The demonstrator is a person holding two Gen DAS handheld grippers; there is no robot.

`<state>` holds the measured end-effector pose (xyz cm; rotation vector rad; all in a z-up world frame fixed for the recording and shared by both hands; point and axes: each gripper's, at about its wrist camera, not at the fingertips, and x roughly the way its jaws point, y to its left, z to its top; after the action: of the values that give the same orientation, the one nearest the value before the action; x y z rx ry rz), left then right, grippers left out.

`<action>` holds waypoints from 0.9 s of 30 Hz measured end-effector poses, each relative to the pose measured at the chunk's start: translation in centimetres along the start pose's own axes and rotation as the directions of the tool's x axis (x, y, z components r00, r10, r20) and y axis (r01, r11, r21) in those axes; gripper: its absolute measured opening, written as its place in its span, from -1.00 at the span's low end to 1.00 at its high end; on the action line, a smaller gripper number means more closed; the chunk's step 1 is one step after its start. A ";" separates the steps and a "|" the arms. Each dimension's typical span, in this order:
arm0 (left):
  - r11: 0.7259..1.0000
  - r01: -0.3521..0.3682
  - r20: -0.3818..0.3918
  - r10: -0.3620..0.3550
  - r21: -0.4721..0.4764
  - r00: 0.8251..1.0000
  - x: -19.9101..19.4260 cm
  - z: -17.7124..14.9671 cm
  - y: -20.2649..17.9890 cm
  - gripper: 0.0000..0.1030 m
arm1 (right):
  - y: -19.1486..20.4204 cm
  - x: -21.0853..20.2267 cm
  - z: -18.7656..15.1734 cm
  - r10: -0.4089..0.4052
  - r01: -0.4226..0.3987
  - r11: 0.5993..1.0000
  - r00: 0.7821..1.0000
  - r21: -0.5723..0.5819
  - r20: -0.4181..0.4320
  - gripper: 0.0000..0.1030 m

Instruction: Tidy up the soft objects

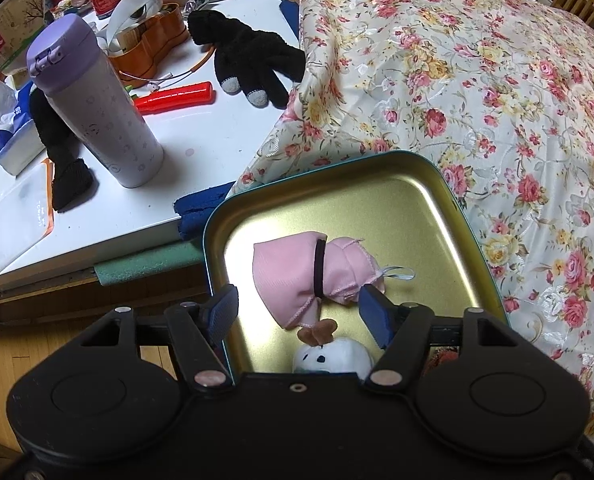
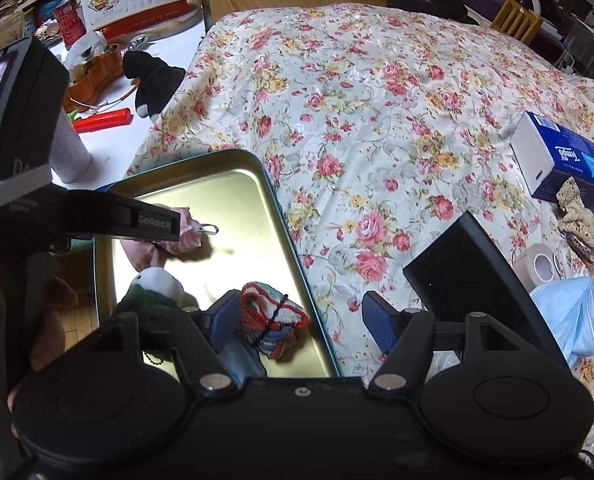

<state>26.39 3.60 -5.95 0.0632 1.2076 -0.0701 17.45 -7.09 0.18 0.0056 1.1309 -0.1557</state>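
A gold-lined tin (image 1: 337, 164) with a teal rim lies on the floral quilt at the table's edge. In it lies a pink cloth bundle (image 1: 309, 276) tied with a black band. My left gripper (image 1: 297, 300) stands open around the bundle, its pads not pressing on it. A white plush toy (image 1: 333, 356) lies just below. In the right wrist view a striped red and green cloth bundle (image 2: 273, 320) lies in the tin (image 2: 281, 208) beside my right gripper's left finger. The right gripper (image 2: 300, 312) is open, straddling the tin's right rim. A finger (image 2: 153, 224) of the left gripper reaches over the pink bundle.
The white table (image 1: 201, 140) holds a purple bottle (image 1: 93, 108), black gloves (image 1: 249, 64), a red tool (image 1: 173, 98) and clutter. On the quilt (image 2: 377, 100) lie a blue tissue box (image 2: 565, 160), a black flat case (image 2: 469, 276), tape rolls (image 2: 541, 266) and a blue face mask (image 2: 577, 312).
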 end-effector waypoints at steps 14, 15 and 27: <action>1.000 -0.002 -0.010 0.002 0.014 1.000 0.1 -0.1 -0.1 0.32 | -0.3 -0.5 -0.1 -0.001 0.001 1.000 1.000 0.010 0.004 0.30; 1.000 -0.001 -0.011 0.001 0.014 1.000 0.1 -0.1 -0.2 0.32 | -0.3 -0.5 -0.2 -0.001 0.001 1.000 1.000 0.011 0.004 0.31; 1.000 0.007 -0.020 -0.006 0.028 1.000 0.1 -0.1 -0.3 0.32 | -0.6 -1.5 -0.6 -0.015 0.014 1.000 1.000 0.024 0.017 0.35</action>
<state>26.28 3.34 -6.12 0.0849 1.2267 -0.0924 16.20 -7.51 1.28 0.0172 1.1125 -0.1818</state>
